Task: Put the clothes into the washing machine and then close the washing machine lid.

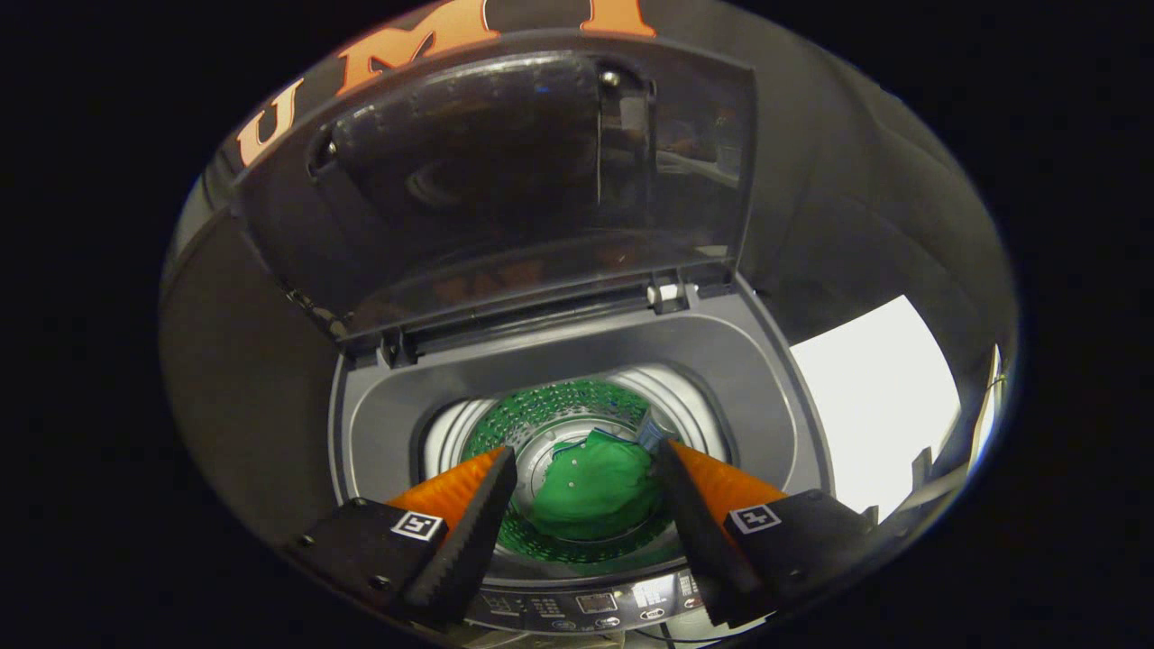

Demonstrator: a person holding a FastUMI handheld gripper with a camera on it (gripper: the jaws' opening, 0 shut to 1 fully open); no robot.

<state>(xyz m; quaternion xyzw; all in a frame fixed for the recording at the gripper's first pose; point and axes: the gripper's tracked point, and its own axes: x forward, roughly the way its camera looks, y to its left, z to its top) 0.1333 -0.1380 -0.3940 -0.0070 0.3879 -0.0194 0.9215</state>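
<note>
Dark booth wall behind, washing machine below, viewed from above along the gripper.

Nearest: gripper held over the front edge of the machine, spread wide, nothing between the fingers. Black ribbed pads, orange backs, one square black-and-white marker on each finger base. Left finger and right finger framing the tub opening from either side.

Just below the finger bases: control panel along the front rim of the machine. Small display and rows of buttons visible; printed text too small to read. No brand name legible.

Between and beyond the fingers: tub, round, with green perforated wall and pale ring around the mouth. Green garment lying crumpled on the tub floor, well below the fingertips, not touched by either finger. Bunched into a rough mound; long axis not clearly defined, a collar-like edge turned toward the far side of the tub. Small white dots on the fabric, possibly buttons. Small bluish item just beside the far right edge of the garment, identity unclear.

Farther: grey top deck surrounding the tub mouth. Lid raised upright on hinges at the rear edge, dark tinted panel facing the gripper, reflections on its surface.

Farthest right: bright white patch beside the machine.
</note>
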